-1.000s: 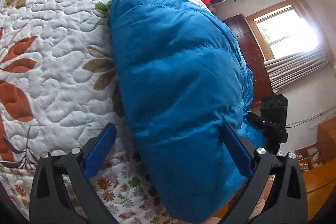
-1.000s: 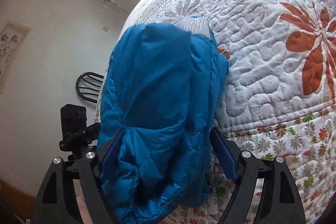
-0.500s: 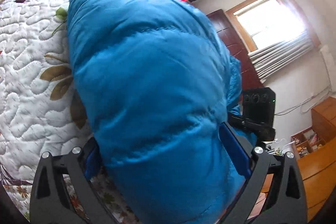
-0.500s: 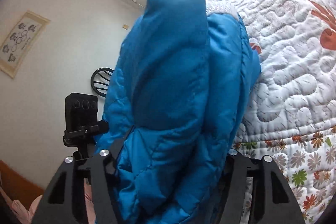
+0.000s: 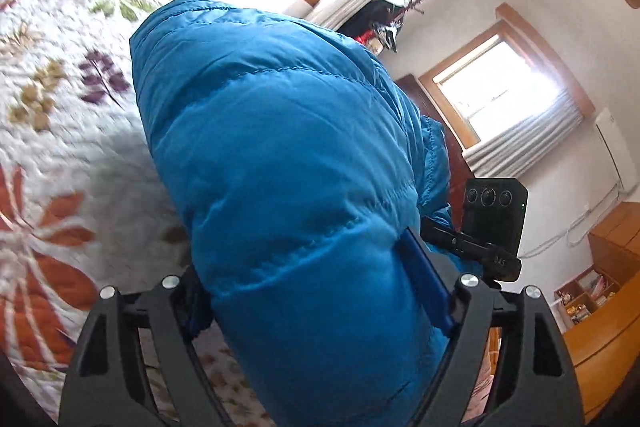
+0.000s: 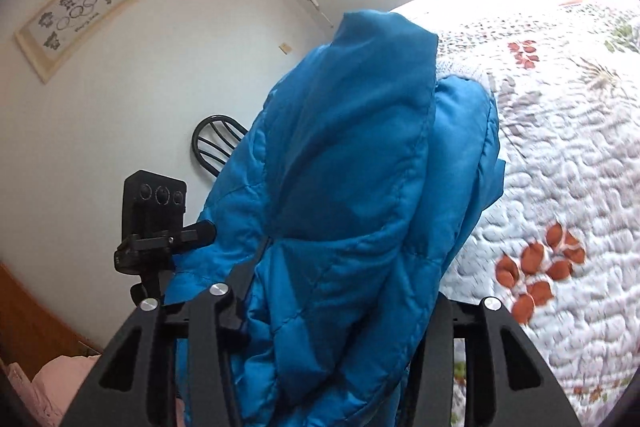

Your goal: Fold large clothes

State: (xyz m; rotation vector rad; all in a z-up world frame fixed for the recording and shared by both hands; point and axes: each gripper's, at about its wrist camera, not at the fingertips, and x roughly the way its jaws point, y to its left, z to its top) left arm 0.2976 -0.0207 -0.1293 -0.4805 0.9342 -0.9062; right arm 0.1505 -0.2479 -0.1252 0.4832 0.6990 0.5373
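Observation:
A folded blue puffer jacket (image 5: 280, 155) fills the left wrist view, lifted off the quilted bed (image 5: 52, 131). My left gripper (image 5: 316, 283) is shut on the jacket's thick edge, with one blue pad (image 5: 424, 279) showing against the fabric. In the right wrist view the same jacket (image 6: 352, 195) hangs bunched in front. My right gripper (image 6: 340, 311) is shut on it, its pads buried in the folds. The far end of the jacket sticks up above the bed.
The floral quilt (image 6: 560, 163) covers the bed to the right. A dark chair (image 6: 216, 143) stands by the white wall. Wooden shelves (image 5: 600, 287), a dark door (image 5: 432, 115) and a coat rack (image 5: 384, 23) stand beyond the bed. The other gripper's camera (image 5: 494, 223) is close by.
Both grippers have closed onto the jacket and raised it off the quilt. Both views have tilted up, showing more wall and windows.

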